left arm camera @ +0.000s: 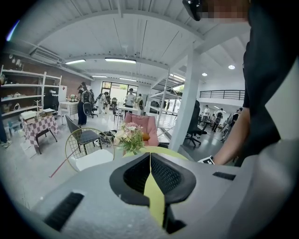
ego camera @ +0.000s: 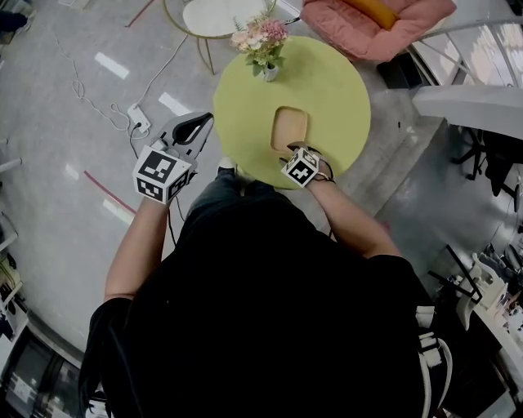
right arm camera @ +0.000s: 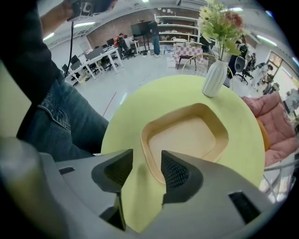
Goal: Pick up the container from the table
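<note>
Black-and-white square markers cover the cubes on both tools; those are the only printed patterns I can make out.

The round yellow-green surface (ego camera: 335,90) sits in the upper middle of the head view. The shallow tan container with rounded corners (ego camera: 289,129) lies flat on it, toward the lower edge. A small white vase of pink and cream flowers (ego camera: 263,45) stands near the surface's upper left rim, well apart from the container.

The right hand-held gripper (right arm camera: 147,156) hovers low at the container's near side. Its dark ribbed jaws are moderately apart and clamp nothing. The container's near corner shows in the gap, close against the right jaw.

The left hand-held gripper (left arm camera: 150,156) is raised off the surface's left edge, above the floor. Its jaws are drawn together at the tips with only a thin slit lower down, and nothing is held.

The floor is glossy grey (ego camera: 65,122), with a white power strip and cable (ego camera: 137,120) at the left and a thin red line below it. A pink cushioned seat (ego camera: 376,24) fills the upper right, and a white round side table on gold wire legs (ego camera: 214,15) stands at the top. In the gripper views, white ceiling beams, shelving along a brick wall and people at distant desks fill the background.
</note>
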`<action>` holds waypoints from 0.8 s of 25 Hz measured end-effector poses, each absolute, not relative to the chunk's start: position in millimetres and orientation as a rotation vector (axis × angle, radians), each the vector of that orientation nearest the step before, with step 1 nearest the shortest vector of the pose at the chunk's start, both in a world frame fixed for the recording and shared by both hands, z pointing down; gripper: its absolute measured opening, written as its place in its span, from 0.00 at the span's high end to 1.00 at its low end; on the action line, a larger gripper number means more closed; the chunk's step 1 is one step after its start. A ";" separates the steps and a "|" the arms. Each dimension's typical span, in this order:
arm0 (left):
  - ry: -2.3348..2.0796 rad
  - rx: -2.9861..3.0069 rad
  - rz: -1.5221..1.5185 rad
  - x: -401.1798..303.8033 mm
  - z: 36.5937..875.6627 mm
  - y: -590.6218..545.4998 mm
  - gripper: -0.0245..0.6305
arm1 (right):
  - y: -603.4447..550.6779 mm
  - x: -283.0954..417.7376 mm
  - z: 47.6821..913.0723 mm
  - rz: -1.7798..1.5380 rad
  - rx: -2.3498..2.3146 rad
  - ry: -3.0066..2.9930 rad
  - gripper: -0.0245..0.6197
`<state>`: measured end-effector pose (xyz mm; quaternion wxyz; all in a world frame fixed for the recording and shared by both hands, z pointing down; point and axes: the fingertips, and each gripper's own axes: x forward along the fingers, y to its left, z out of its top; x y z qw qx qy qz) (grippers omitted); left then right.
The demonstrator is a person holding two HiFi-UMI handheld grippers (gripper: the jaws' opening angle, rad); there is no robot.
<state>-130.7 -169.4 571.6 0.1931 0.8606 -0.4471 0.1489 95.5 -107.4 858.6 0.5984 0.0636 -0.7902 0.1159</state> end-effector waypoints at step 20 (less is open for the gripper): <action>-1.128 2.404 0.436 -119.2 595.2 -172.9 0.93 | -106.2 84.7 887.7 0.033 -0.010 -1.717 0.78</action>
